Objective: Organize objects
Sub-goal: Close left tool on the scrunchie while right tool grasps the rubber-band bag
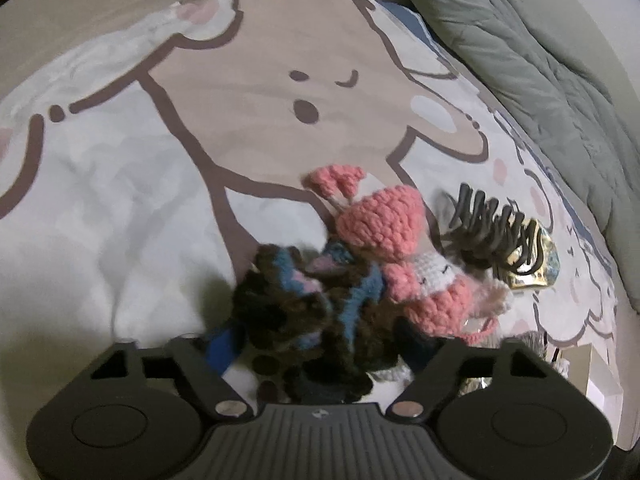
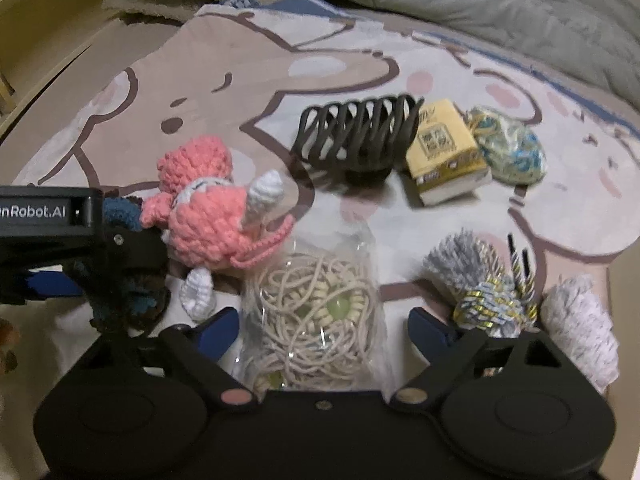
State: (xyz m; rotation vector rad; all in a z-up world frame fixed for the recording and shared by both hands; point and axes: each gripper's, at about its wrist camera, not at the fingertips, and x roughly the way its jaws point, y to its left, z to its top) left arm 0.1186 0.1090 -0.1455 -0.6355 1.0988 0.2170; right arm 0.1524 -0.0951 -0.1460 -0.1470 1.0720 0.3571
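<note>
Right wrist view: our right hand-held gripper (image 2: 316, 336) straddles a bag of hair ties (image 2: 308, 320), jaws spread (not pinching yet); our left hand-held gripper (image 1: 304, 354) likewise brackets a dark crochet toy (image 1: 304, 312) on the bed (image 1: 120, 220), ready for sorting.

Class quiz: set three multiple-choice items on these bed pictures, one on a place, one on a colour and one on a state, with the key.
1. In the right wrist view, where does the dark comb-toothed plastic hair claw lie?
A. Just left of the yellow paper tissue packet
B. Hanging from a hook
C. In a drawer

2. What colour is most of the crocheted yarn doll with the white horn?
A. Green
B. Pink
C. Purple

3. How do the right tongs stand?
A. Shut on the tissue packet
B. Shut on the hair claw
C. Open, with the clear plastic bag of beige hair ties between them

Key: A, the claw's end meets the packet's left side; B, its head and body are pink yarn; C, the fingers stand wide on either side of the bag and neither presses it.
</note>
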